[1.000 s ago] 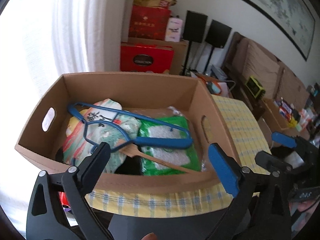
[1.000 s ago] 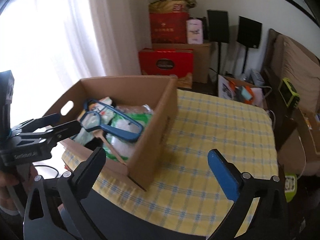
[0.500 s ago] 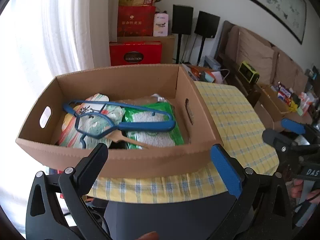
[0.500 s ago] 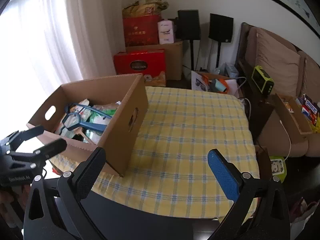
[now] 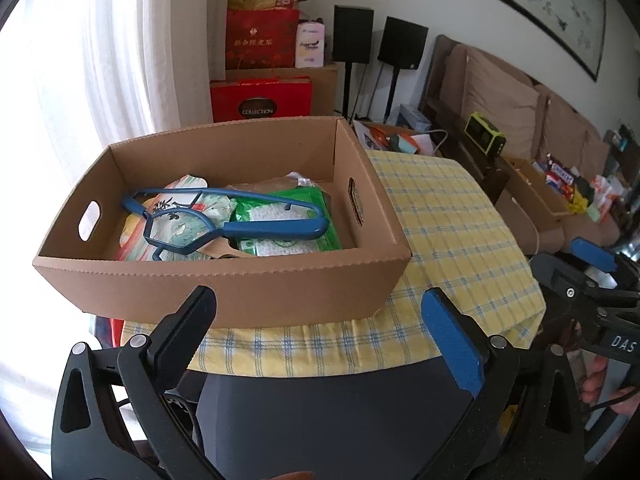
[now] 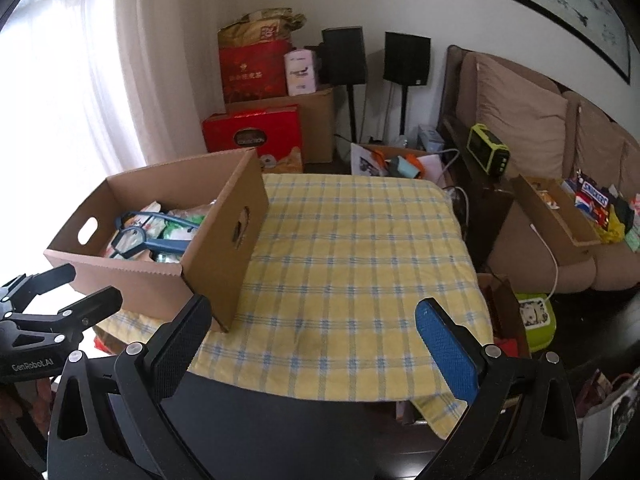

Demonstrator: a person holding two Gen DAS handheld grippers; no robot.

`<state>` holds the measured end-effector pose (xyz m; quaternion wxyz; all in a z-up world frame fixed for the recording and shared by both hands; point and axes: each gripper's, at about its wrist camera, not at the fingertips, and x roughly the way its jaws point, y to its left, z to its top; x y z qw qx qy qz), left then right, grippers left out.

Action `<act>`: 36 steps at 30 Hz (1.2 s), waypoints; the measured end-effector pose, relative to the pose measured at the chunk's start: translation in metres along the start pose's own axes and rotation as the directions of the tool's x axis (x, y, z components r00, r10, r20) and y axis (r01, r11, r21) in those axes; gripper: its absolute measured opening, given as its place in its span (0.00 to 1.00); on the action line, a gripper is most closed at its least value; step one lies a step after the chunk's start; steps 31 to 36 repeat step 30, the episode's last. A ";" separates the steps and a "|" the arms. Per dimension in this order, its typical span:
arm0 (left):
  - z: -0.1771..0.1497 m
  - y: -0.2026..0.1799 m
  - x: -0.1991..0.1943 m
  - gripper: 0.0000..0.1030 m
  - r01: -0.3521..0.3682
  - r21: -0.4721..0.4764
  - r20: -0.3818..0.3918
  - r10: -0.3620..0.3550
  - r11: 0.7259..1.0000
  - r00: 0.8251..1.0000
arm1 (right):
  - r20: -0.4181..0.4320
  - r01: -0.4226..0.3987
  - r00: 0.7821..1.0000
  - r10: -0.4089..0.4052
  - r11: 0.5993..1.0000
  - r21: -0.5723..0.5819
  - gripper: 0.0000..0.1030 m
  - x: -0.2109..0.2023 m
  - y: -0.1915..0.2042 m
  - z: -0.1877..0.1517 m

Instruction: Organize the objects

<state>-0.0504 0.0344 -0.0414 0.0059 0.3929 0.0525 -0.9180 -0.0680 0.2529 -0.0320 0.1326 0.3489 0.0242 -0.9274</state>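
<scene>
- Cardboard box [image 5: 224, 284] sits on the yellow-check tablecloth [image 6: 360, 264], at the table's left end near the curtain [image 5: 132, 60].
- Inside box: blue hanger [image 5: 256, 230] lies on top, over a green packet [image 5: 288, 220] and a printed bag [image 5: 180, 216]; wooden stick [image 5: 226, 249] pokes out under the hanger.
- Left gripper [image 5: 320, 334]: jaws wide apart, empty, just short of box's near wall, not touching.
- Right gripper [image 6: 312, 338]: also spread wide, empty, to the right of box over bare cloth.
- Rest of cloth right of box has nothing on it.
</scene>
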 end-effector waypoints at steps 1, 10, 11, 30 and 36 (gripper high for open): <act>-0.001 -0.001 -0.001 1.00 0.002 -0.001 0.002 -0.002 1.000 1.000 | 0.003 0.005 1.000 -0.005 1.000 0.001 1.00 -0.002 0.000 -0.001; -0.005 -0.002 -0.005 1.00 0.007 -0.017 -0.002 -0.007 1.000 1.000 | 0.004 0.015 1.000 -0.016 1.000 0.010 1.00 -0.006 -0.002 -0.005; -0.006 -0.001 -0.005 1.00 0.010 -0.020 -0.003 -0.010 1.000 1.000 | 0.004 0.018 1.000 -0.018 1.000 0.011 1.00 -0.007 -0.002 -0.005; -0.005 -0.004 -0.008 1.00 -0.007 -0.013 0.007 0.008 1.000 1.000 | 0.009 0.029 1.000 -0.029 0.999 0.013 1.00 -0.007 -0.001 -0.007; -0.005 -0.004 -0.008 1.00 -0.007 -0.013 0.007 0.008 1.000 1.000 | 0.009 0.029 1.000 -0.029 0.999 0.013 1.00 -0.007 -0.001 -0.007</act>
